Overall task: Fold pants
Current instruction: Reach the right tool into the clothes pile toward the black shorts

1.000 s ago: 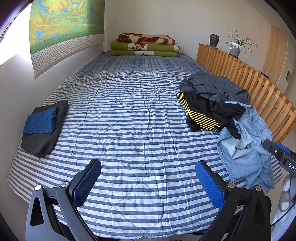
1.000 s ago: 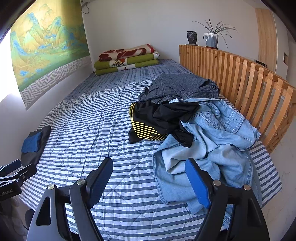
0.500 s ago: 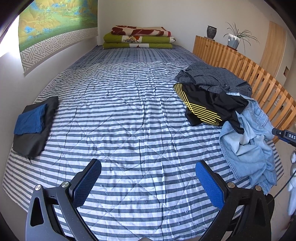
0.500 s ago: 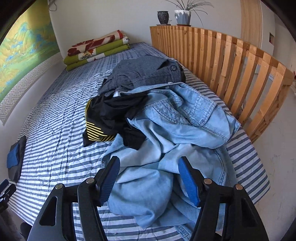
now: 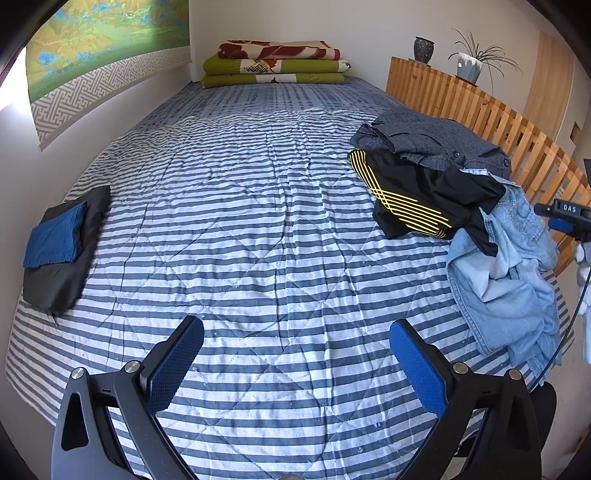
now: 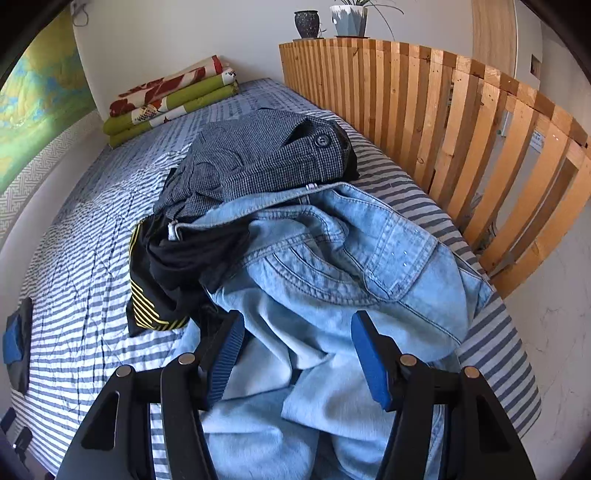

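A crumpled pile of pants lies on the right side of the striped bed (image 5: 258, 221). Light blue jeans (image 6: 332, 258) are on top and nearest, with black pants with yellow stripes (image 6: 166, 266) and grey checked pants (image 6: 266, 155) behind. My right gripper (image 6: 298, 319) hangs just over the jeans, its jaws closing. Denim lies between the pads (image 6: 369, 354), and they do not press on it. Over bare bedcover, my left gripper (image 5: 295, 328) is open and holds nothing. The jeans (image 5: 506, 280) are to its right.
A folded dark and blue stack (image 5: 55, 243) sits at the bed's left edge. Folded blankets (image 5: 275, 62) lie at the far end. A wooden slat rail (image 6: 443, 122) runs along the right side, with a vase and potted plant (image 6: 347, 18) on top.
My right gripper has swung right from the bed's middle to hover over the jeans, and its jaws have narrowed. The left gripper sank a little toward the bedcover, still open.
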A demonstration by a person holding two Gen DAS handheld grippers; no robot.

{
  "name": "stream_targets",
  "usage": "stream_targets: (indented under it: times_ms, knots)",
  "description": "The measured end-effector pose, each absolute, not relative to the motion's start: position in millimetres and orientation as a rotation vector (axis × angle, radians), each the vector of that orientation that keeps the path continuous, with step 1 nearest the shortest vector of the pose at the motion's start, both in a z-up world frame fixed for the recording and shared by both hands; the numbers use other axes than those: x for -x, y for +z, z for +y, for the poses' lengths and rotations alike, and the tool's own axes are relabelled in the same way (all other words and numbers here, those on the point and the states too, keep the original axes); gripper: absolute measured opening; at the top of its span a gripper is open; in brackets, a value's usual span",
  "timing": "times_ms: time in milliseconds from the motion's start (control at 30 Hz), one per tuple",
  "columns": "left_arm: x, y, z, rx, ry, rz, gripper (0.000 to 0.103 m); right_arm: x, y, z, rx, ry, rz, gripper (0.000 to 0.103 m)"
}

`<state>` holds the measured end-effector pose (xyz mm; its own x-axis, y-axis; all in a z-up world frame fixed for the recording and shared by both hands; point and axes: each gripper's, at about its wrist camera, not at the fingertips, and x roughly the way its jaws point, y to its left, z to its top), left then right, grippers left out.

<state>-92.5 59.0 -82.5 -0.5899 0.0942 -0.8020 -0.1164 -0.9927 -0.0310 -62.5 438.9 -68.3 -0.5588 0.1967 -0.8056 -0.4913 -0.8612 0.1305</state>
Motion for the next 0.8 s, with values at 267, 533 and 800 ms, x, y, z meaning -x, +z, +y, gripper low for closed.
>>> stream_targets:
  times_ms: [267, 533, 800]
  knots:
    - [108, -87, 65, 1.382, 2.689, 0.052, 0.102, 116, -40, 472, 1.097, 2.470, 0.604, 0.056]
    - [126, -93, 67, 1.391, 2.686, 0.051, 0.102, 165, -51, 495, 1.144, 2.447, 0.715, 0.056]
    - [134, -105, 78, 1.409, 2.647, 0.057, 0.102, 161, -73, 448, 1.348, 2.648, 0.758, 0.056]
